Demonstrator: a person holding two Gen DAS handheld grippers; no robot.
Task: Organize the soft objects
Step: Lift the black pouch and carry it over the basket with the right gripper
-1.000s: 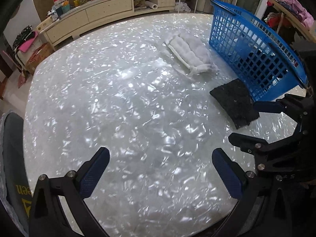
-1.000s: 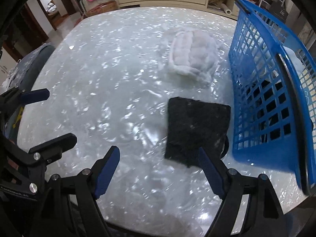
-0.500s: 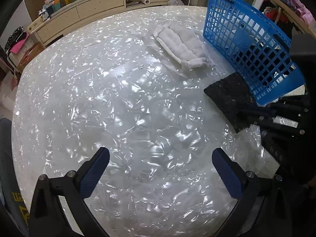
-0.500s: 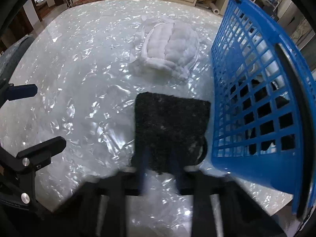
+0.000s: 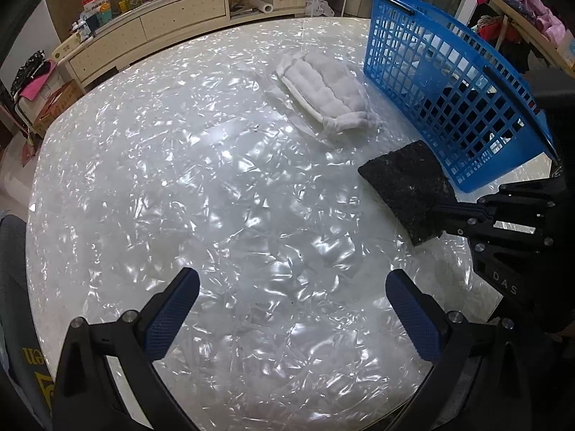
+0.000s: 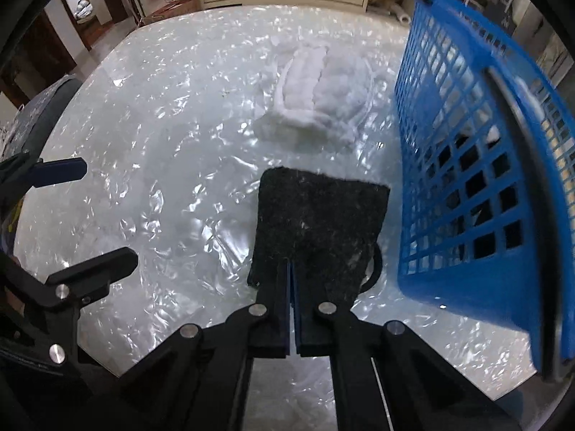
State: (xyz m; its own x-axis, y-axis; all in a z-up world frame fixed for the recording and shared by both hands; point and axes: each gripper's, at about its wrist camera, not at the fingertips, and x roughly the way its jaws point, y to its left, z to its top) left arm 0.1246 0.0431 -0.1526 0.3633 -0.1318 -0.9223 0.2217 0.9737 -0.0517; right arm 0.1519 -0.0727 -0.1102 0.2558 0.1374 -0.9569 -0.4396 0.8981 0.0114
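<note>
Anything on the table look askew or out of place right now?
The blue basket looks tipped, its mesh wall leaning over the table rather than standing upright. The white pad lies rumpled beside it. The black pad is pinched in the right tongs.

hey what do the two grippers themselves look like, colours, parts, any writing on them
Both are black linkage frames with silver rivets at the joints. The left gripper has two fingers faced with dark blue dotted pads. The right gripper has flat black fingers with blue inner faces; in the left view its body carries pale letters, "DAS". No cables or sleeves show.
</note>
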